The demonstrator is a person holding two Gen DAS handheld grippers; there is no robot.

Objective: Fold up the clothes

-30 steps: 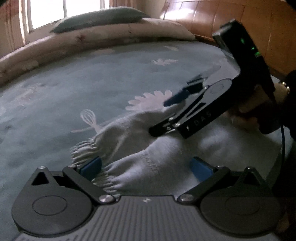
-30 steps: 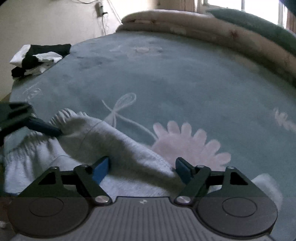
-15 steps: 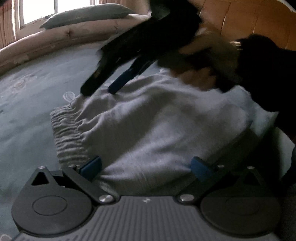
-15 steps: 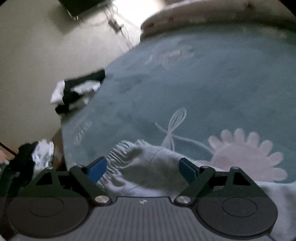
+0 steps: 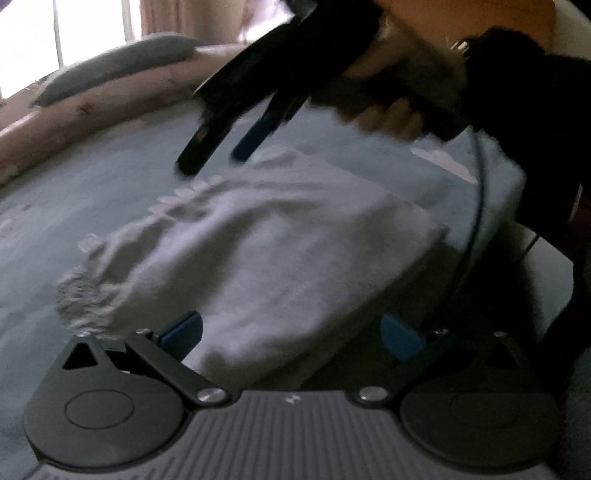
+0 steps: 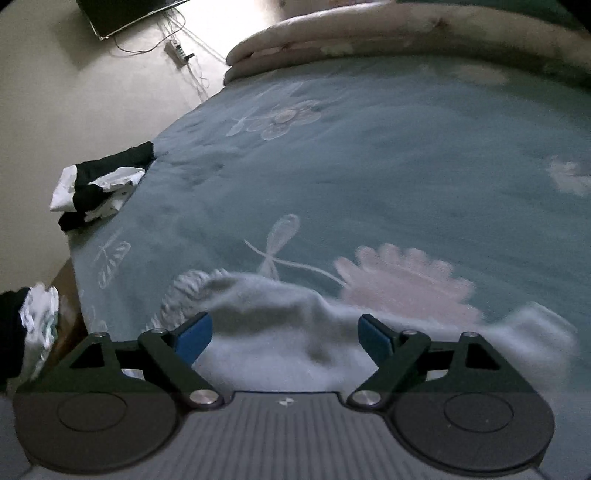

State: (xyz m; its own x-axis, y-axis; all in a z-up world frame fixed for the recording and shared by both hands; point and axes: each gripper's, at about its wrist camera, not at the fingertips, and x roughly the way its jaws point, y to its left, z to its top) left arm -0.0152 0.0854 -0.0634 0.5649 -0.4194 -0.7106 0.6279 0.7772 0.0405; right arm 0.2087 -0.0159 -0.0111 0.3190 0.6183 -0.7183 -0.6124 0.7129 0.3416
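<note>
A light grey garment [image 5: 280, 251] with a ribbed cuff [image 5: 83, 295] lies folded on the teal bedspread [image 5: 74, 206]. My left gripper [image 5: 291, 332] is open and empty, just above the garment's near edge. My right gripper [image 5: 221, 151] hangs open above the garment's far side in the left wrist view. In the right wrist view the right gripper [image 6: 284, 334] is open over the same garment [image 6: 280, 325], with nothing between its blue pads.
A black and white pile of clothes [image 6: 99, 184] sits at the bed's left edge, another [image 6: 29, 325] lies lower left. A rolled pink quilt [image 6: 388, 37] and a grey pillow [image 5: 118, 70] line the far side. A wooden headboard [image 5: 480, 22] stands behind.
The garment went from loosely doubled to a flat folded stack. My right gripper lifted off it and now hovers higher. My left gripper drew back slightly.
</note>
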